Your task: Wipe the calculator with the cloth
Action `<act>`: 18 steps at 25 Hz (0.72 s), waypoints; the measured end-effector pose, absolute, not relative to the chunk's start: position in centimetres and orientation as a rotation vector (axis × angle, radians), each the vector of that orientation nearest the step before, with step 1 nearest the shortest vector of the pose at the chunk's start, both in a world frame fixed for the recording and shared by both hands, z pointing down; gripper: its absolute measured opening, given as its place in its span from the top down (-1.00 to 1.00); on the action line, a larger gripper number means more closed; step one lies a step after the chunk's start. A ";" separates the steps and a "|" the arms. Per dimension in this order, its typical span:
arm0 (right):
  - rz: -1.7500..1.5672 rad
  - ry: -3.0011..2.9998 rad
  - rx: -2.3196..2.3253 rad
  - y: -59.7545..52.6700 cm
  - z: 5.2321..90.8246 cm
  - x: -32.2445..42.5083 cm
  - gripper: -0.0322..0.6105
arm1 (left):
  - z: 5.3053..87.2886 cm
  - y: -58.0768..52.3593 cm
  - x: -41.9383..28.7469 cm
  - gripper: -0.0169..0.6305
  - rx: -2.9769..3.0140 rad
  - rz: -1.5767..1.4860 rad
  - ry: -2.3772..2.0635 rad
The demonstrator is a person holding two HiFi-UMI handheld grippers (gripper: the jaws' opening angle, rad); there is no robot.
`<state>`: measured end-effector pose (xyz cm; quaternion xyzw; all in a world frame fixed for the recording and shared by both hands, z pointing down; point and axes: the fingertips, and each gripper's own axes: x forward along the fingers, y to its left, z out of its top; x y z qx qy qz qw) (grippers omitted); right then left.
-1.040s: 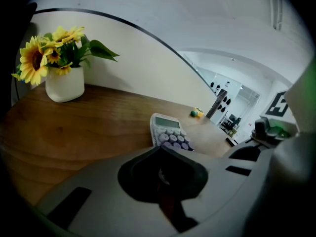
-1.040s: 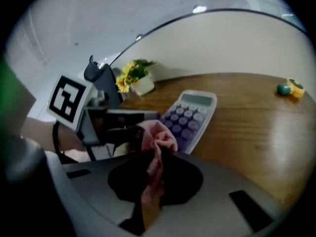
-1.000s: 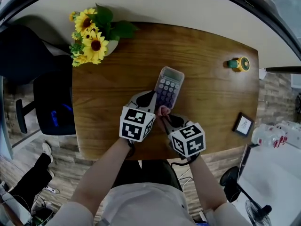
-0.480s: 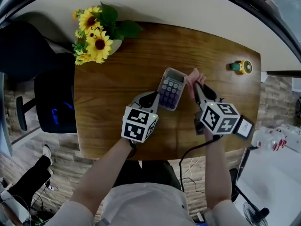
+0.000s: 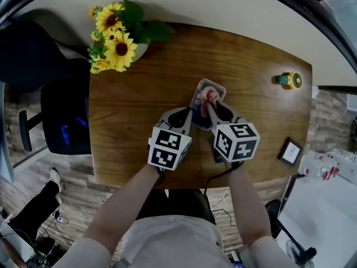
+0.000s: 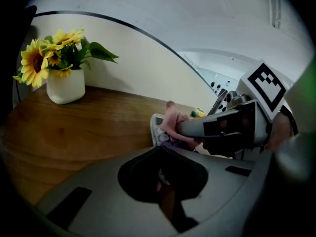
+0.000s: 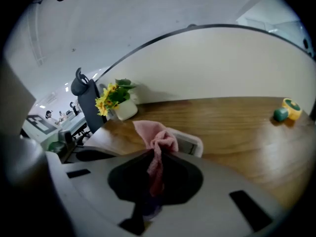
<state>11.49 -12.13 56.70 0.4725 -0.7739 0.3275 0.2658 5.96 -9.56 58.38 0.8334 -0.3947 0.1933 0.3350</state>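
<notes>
Both forearms are stretched forward side by side, the left gripper being held with its jaws closed on the calculator, the right gripper being angled inward just beside it, pinched on the cloth.

A brown wooden table with rounded corners fills the centre of the head view, its far edge against a pale cream wall along the top. A black chair stands at the left, on grey plank-patterned floor; a white surface sits lower right
</notes>
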 end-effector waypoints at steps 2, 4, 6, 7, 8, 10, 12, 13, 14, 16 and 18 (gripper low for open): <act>0.887 -2.112 1.182 -10.2 56.9 9.9 0.79 | 58.4 -9.5 5.9 0.94 2.177 0.510 -1.039; 0.872 -2.121 1.128 -8.1 57.0 8.8 0.79 | 58.4 -9.5 5.9 0.94 2.174 0.511 -1.037; 0.895 -2.124 1.103 -6.4 57.0 8.4 0.80 | 58.4 -9.5 6.0 0.94 2.171 0.507 -1.027; 0.915 -2.125 1.083 -5.7 56.9 8.3 0.80 | 58.4 -9.5 6.1 0.94 2.170 0.505 -1.022; 0.936 -2.124 1.050 -5.0 57.0 8.2 0.80 | 58.3 -9.6 6.0 0.94 2.168 0.503 -1.020; 0.976 -2.121 0.961 -3.8 57.0 8.0 0.80 | 58.3 -9.6 6.0 0.94 2.163 0.500 -1.016; 0.999 -2.120 0.891 -3.2 56.6 8.2 0.80 | 58.4 -9.6 6.0 0.94 2.159 0.500 -1.012; 0.999 -2.122 0.885 -3.4 56.3 8.7 0.80 | 58.4 -9.6 6.0 0.94 2.158 0.501 -1.010; 0.995 -2.127 0.904 -4.0 55.8 9.4 0.80 | 58.4 -9.6 6.0 0.94 2.158 0.502 -1.008; 0.970 -2.136 0.999 -6.2 54.5 11.4 0.80 | 58.5 -9.5 6.0 0.94 2.156 0.503 -1.005; 0.909 -2.135 1.127 -9.1 53.2 13.7 0.81 | 58.5 -9.5 6.0 0.94 2.156 0.503 -1.005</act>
